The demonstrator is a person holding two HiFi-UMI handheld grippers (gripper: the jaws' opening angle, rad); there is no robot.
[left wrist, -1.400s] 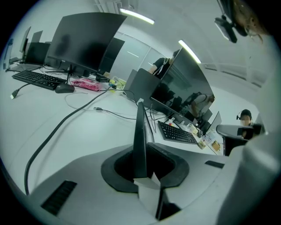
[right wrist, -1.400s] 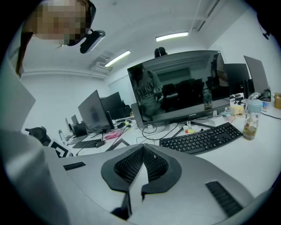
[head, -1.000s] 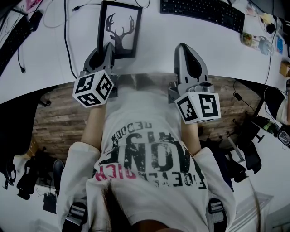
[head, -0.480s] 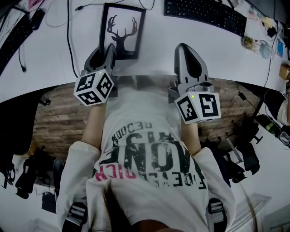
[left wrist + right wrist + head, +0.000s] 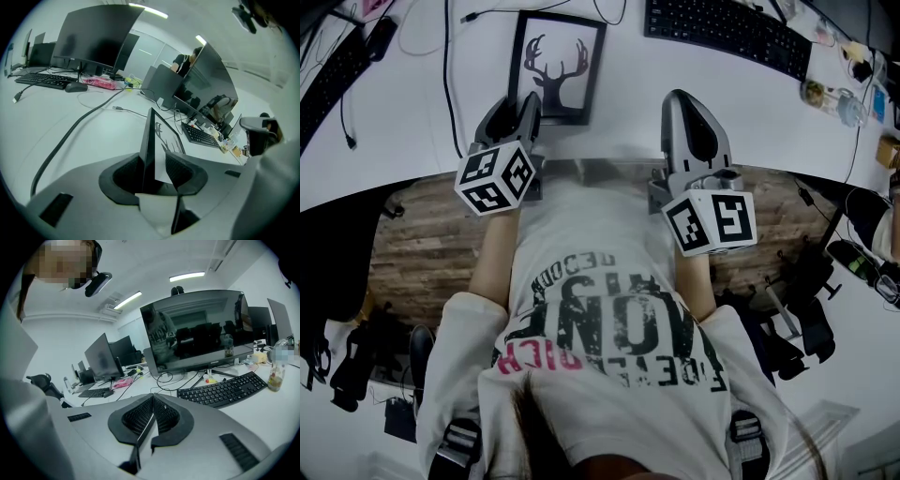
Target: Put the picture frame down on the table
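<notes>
Two grippers reach over the near edge of the white table [image 5: 619, 89] in the head view: the left gripper [image 5: 525, 101] at the bottom edge of the deer-print picture frame [image 5: 559, 66], the right gripper [image 5: 682, 97] off to the side over bare table. The left gripper view shows the frame edge-on between jaws that have just been opening, the right pad clear of its face. The right gripper view shows jaws closed together on nothing, facing a keyboard [image 5: 225, 390].

Picture frame [image 5: 559, 66] on table [image 5: 394, 122], btwn left gripper [image 5: 523, 101] jaws; keyboard [image 5: 727, 33] to right, cable [image 5: 447, 75] left.
</notes>
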